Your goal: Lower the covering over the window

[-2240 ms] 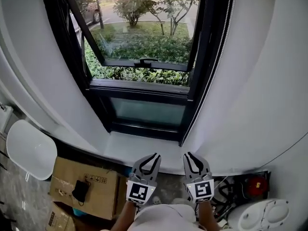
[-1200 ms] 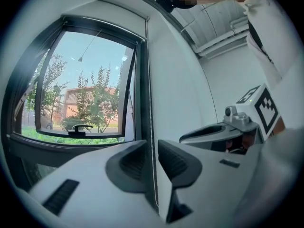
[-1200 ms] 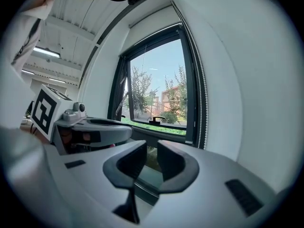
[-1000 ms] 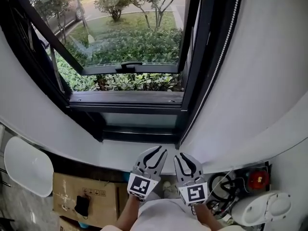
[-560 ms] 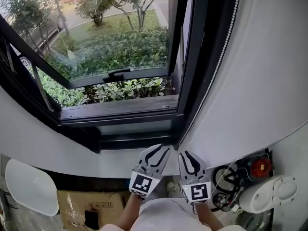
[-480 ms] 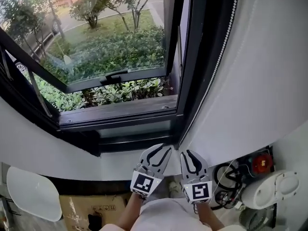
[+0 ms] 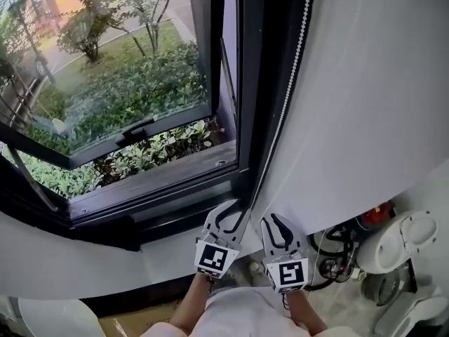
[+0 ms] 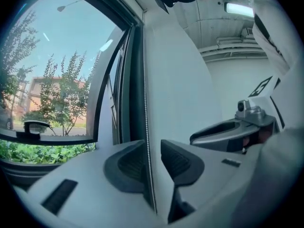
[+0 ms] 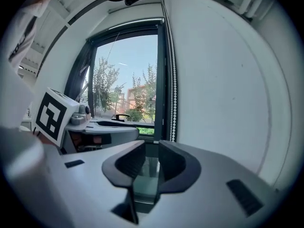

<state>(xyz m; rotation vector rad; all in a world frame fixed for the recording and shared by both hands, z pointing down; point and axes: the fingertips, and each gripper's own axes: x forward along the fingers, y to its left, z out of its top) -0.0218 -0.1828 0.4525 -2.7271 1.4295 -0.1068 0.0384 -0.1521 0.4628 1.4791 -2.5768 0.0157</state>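
The left tongs [image 8: 153,158], jaws just opening, are standing partly apart with the white beaded pull cord [image 8: 145,127] hanging unpinched in the gap, while the right tongs [image 9: 148,160], also just opening, are gaping on nothing. The black-framed window [image 7: 247,83] is showing fully uncovered, so I judge the lowering is yet to begin. The covering itself is sitting out of sight above every view.

Left tongs [image 7: 236,215] opened, now around bead chain [image 8: 146,118]
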